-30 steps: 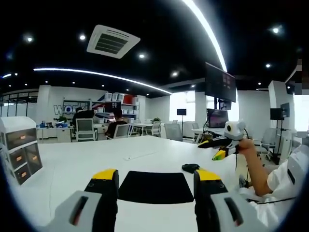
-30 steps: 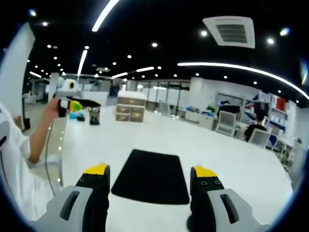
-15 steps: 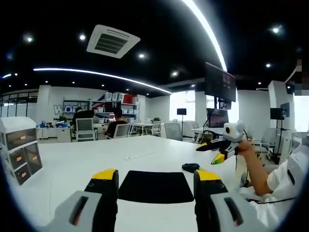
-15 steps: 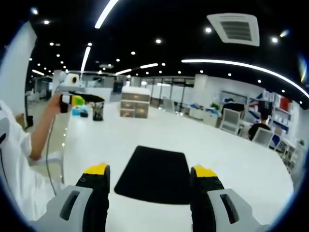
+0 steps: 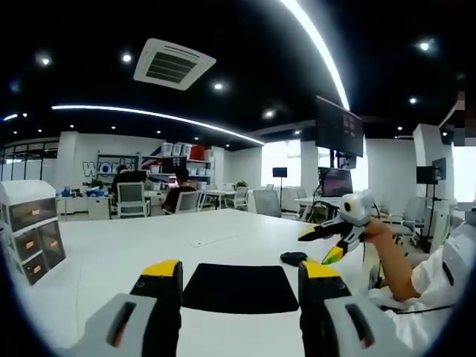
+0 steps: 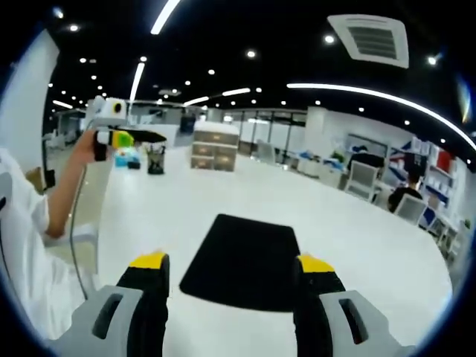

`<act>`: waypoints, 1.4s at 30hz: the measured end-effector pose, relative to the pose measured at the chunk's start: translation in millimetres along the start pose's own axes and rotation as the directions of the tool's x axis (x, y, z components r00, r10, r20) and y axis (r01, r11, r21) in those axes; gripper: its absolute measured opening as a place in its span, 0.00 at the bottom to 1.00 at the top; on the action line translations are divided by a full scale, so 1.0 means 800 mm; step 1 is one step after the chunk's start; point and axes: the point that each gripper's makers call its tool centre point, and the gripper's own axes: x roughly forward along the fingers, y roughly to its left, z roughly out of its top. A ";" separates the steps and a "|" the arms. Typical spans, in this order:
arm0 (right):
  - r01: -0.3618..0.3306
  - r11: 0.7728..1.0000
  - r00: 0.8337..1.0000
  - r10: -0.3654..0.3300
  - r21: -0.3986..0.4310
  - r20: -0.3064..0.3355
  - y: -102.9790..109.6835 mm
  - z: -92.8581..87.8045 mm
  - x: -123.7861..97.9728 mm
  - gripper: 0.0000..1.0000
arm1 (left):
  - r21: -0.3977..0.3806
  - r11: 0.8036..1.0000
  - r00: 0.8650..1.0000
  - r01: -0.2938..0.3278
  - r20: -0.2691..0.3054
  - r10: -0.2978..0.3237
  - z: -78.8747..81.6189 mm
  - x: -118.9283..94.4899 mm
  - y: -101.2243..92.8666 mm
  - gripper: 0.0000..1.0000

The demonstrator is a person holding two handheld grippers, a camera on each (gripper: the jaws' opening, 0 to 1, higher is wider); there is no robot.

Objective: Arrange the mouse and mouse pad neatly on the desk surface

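A black mouse pad (image 5: 239, 287) lies flat on the white desk (image 5: 111, 253), just past my left gripper (image 5: 242, 269), which is open with nothing between its jaws. A small black mouse (image 5: 294, 258) sits on the desk off the pad's far right corner. A hand holds my right gripper (image 5: 317, 246) above and to the right of the mouse, tilted down. In the right gripper view the mouse pad (image 6: 242, 253) lies ahead of my right gripper (image 6: 232, 262), open and empty. My left gripper (image 6: 140, 138) is held up at the left.
A white drawer unit (image 5: 30, 229) stands on the desk's left edge; the drawer unit (image 6: 214, 148) and a dark pen cup (image 6: 155, 160) show at the desk's far end. Office chairs (image 5: 131, 199), desks and monitors lie beyond. The person's white sleeve (image 5: 439, 271) is at right.
The right gripper has tipped downward toward the mouse. Its view has crept closer to the mouse pad. The left gripper's view is unchanged.
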 end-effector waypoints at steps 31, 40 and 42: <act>-0.096 0.991 0.981 0.078 -0.095 -0.178 0.037 -0.050 0.034 0.64 | 0.000 1.000 1.000 -0.003 0.003 0.003 0.000 -0.001 0.003 0.63; -0.124 0.986 0.971 0.097 -0.113 -0.217 0.045 -0.062 0.039 0.64 | -0.001 1.000 1.000 -0.004 -0.003 0.004 -0.001 -0.001 0.003 0.63; -0.135 0.984 0.968 0.106 -0.117 -0.226 0.048 -0.065 0.041 0.64 | -0.001 1.000 1.000 -0.003 0.001 0.003 0.000 -0.002 0.002 0.63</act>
